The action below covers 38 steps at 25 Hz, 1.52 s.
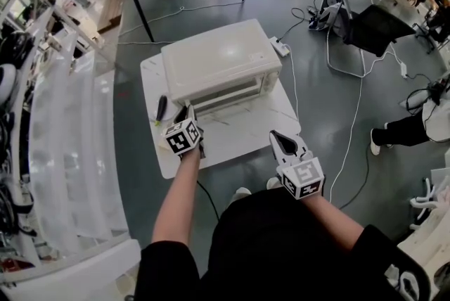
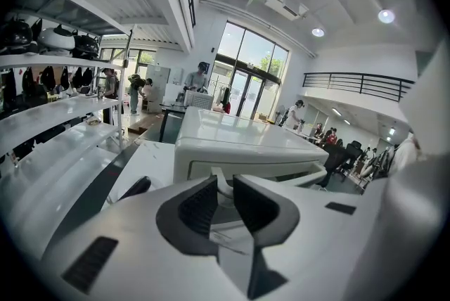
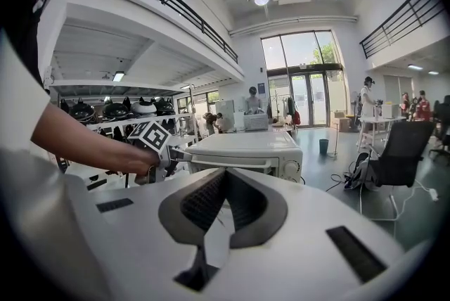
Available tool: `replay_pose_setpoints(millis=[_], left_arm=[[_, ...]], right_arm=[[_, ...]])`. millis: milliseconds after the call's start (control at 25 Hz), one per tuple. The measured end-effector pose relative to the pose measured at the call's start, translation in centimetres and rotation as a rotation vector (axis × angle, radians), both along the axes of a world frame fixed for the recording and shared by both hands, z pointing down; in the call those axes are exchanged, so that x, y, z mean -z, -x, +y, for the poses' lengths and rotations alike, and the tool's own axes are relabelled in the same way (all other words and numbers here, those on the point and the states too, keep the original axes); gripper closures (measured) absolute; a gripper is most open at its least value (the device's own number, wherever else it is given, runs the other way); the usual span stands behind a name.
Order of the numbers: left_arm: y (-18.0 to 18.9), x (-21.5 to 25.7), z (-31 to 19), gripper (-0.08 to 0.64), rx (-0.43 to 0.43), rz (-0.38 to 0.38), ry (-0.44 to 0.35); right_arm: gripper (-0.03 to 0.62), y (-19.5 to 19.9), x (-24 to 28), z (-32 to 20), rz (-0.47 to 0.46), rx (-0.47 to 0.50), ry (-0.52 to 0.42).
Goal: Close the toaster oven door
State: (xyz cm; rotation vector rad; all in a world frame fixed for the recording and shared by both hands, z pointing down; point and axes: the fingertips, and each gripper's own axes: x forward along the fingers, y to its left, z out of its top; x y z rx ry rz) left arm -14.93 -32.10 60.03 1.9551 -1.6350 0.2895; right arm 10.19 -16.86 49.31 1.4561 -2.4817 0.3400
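Left gripper view first: the left hand-held gripper (image 2: 223, 181) is grasping the near, left end of the door handle (image 3: 233, 164), the white bar sitting right between its jaws. The door (image 2: 267, 167) looks nearly up against the toaster oven (image 1: 221, 57) but not quite home, a little ajar by my read. The oven sits in the middle of the white table (image 1: 246, 132), with a dark slim object (image 1: 161, 108) lying just left of it. The right hand-held gripper (image 1: 281, 141) hangs clenched and empty over the table's front edge, well clear of the oven.

Now the danger: that grip is at one end of the handle, so an off-centre shove could twist the door or let the bar slide out of the jaws and the door flop open. And with nothing bracing it, a hard push might skid the oven back toward the power strip (image 1: 279, 46)
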Motion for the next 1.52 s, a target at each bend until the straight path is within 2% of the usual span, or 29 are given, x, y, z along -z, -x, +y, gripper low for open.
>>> replay_pose_setpoints(millis=[160, 320, 480, 560, 800, 920, 1200, 1320, 1520], left_arm=[[0.1, 0.1, 0.1, 0.479, 0.003, -0.004, -0.006], [0.4, 0.3, -0.1, 0.479, 0.028, 0.031, -0.016], [1.6, 0.9, 0.4, 0.474, 0.1, 0.096, -0.074], [2.1, 1.2, 1.0, 0.474, 0.109, 0.106, -0.102], [1.9, 2.0, 3.9, 0.474, 0.089, 0.097, -0.155], [2.1, 2.0, 6.0, 0.474, 0.096, 0.081, -0.156], [0.6, 3.7, 11.2, 0.476, 0.129, 0.054, -0.202], [-0.8, 5.3, 13.1, 0.476, 0.125, 0.017, -0.255], [-5.3, 8.4, 17.2, 0.476, 0.101, -0.023, -0.321]], right_arm=[[0.571, -0.2, 0.0, 0.3, 0.003, -0.002, 0.004], [0.571, -0.5, 0.1, 0.1, 0.002, -0.006, 0.007], [0.571, -0.7, -0.1, 0.5, -0.006, -0.006, 0.014], [0.571, -0.9, -0.3, 0.6, -0.006, -0.003, 0.02], [0.571, -1.3, -0.5, 0.7, -0.004, 0.032, 0.017], [0.571, -1.6, -0.5, 0.7, -0.001, 0.046, 0.018], [0.571, -4.8, 0.5, 0.5, -0.002, 0.035, -0.016], [0.571, -5.8, 0.5, 0.5, 0.016, 0.046, -0.016], [0.571, -7.9, 1.3, 1.3, 0.051, 0.073, -0.04]])
